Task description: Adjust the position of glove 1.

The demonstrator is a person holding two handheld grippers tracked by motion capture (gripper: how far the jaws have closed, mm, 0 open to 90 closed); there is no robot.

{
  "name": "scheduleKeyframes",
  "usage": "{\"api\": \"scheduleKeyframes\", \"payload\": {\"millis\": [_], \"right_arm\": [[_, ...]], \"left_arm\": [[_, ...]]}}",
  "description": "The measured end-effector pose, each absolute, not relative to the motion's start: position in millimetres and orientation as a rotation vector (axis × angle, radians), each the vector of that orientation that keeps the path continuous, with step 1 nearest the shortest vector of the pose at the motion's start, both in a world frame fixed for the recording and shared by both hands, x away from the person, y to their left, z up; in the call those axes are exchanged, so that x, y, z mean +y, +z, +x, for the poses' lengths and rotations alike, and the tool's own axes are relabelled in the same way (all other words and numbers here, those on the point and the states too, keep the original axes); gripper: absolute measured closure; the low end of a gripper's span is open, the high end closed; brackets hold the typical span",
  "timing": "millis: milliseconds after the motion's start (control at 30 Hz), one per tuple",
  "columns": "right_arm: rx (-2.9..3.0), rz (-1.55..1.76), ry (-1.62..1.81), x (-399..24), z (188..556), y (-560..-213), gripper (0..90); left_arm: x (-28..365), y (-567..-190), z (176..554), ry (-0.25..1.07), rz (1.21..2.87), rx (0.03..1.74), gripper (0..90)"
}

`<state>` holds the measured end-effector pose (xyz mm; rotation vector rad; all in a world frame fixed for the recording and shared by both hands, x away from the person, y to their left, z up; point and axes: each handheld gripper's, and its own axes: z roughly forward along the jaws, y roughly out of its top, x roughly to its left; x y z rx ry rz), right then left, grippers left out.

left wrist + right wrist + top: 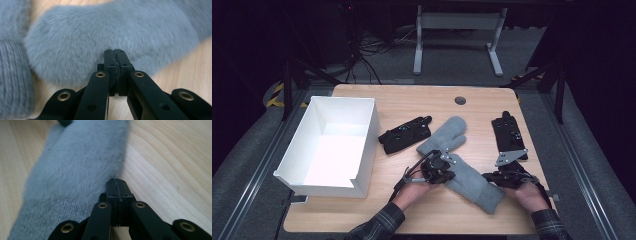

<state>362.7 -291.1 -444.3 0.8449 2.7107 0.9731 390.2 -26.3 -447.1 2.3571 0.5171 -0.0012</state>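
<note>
High view: grey mitten [460, 160] lies diagonally at centre of wooden table [412, 100], cuff toward lower right of frame. Left gripper [438, 167] sits on mitten's left edge, near middle; right gripper [499, 178] at cuff end. Left gripper view: jaws pressed together, tips against fluffy mitten [112, 37]; whether fabric is pinched, cannot tell. Right gripper view: jaws closed at mitten's [80, 170] edge, beside knit cuff. White box [332, 145] at left; black glove [404, 134] between box and mitten.

The grey mitten [105, 37] is blurred and cut off by the frame edges.
</note>
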Motion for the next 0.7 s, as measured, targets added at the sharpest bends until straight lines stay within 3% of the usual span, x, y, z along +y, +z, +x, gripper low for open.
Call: {"api": "scheduleKeyframes", "payload": {"millis": [700], "right_arm": [[2.859,0.613,1.086,-237.1,345.5,-445.1,90.0]], "left_arm": [[-39.7,-446.4,410.7,0.007,2.349,0.536,89.4]]}}
